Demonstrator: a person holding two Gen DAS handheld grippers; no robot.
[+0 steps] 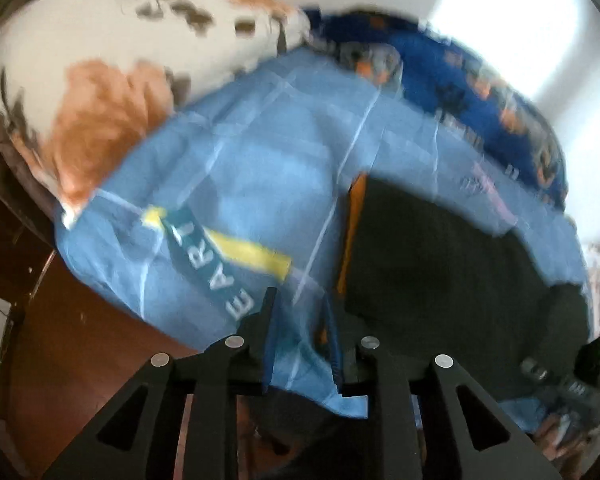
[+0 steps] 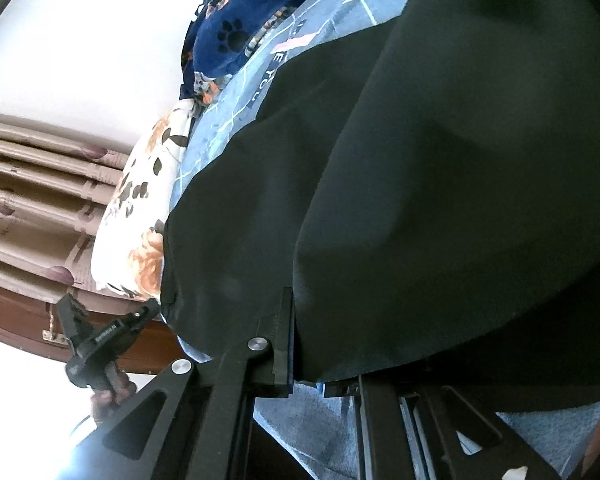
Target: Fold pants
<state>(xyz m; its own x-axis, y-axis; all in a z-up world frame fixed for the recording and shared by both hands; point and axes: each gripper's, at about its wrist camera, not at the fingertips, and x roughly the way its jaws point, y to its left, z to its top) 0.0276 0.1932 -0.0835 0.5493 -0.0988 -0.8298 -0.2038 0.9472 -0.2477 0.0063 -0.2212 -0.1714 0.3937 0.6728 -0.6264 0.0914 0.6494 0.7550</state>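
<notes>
The black pants (image 1: 440, 264) lie on a light blue bed sheet (image 1: 252, 152), with an orange inner edge along their left side. My left gripper (image 1: 304, 316) is open at the sheet's near edge, just left of the pants, with sheet fabric between its fingers. The right gripper appears in the left wrist view (image 1: 584, 368) at the pants' right end. In the right wrist view the pants (image 2: 440, 160) fill the frame and drape over my right gripper (image 2: 324, 344); its left finger (image 2: 282, 340) shows, the right one is hidden under cloth. The left gripper shows in the right wrist view (image 2: 100, 340).
A white floral pillow (image 1: 112, 72) lies at the sheet's far left, and a dark blue patterned blanket (image 1: 480, 76) lies along the back. A brown wooden bed frame (image 1: 72, 340) runs along the near left. Curtains (image 2: 32, 184) hang behind the bed.
</notes>
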